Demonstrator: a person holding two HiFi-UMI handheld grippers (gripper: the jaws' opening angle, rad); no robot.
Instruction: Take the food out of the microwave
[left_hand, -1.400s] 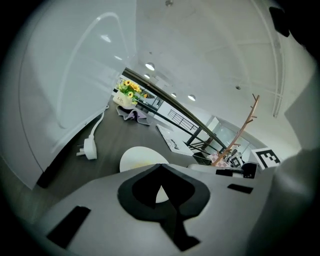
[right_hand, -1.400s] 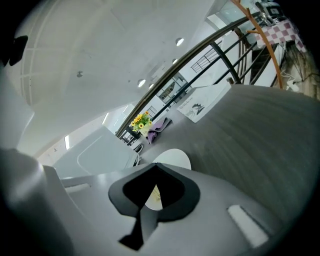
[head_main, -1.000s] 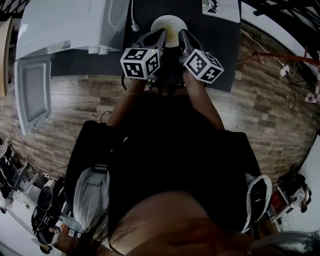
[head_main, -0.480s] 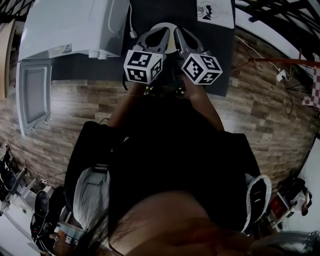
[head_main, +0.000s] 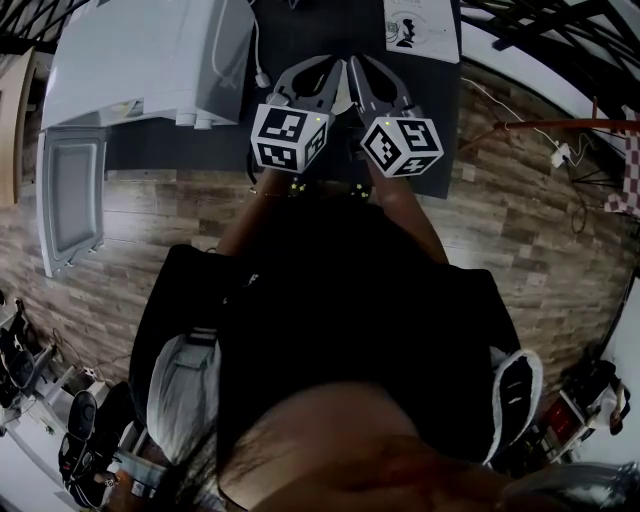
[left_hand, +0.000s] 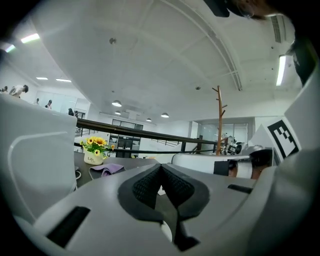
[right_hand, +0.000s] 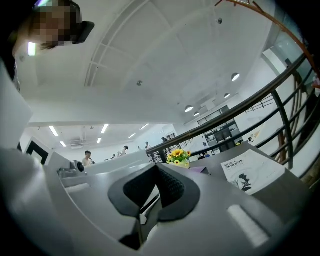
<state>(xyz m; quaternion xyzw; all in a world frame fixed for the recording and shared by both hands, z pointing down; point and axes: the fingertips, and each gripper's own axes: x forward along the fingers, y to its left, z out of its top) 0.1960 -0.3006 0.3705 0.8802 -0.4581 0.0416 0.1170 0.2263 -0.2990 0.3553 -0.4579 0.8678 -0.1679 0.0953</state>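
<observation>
Apparently the food is already out. Of the bowl (head_main: 344, 95) only a pale sliver shows in the head view, between the two tools and under them. I judge that it rests on the dark counter (head_main: 170, 148) near its middle, well to the right of the microwave (head_main: 150, 60) at the counter's left end. The door (head_main: 70, 195) stands open past the counter's front edge. The left tool (left_hand: 161, 166) has its pads pressed together with nothing between them, and the right tool (right_hand: 156, 166) is the same. Both are side by side above the counter and point toward its far edge. So the bowl lies below both, about equally near to each. It is round, so no axis matters. For the door, the left tool seems nearer.
</observation>
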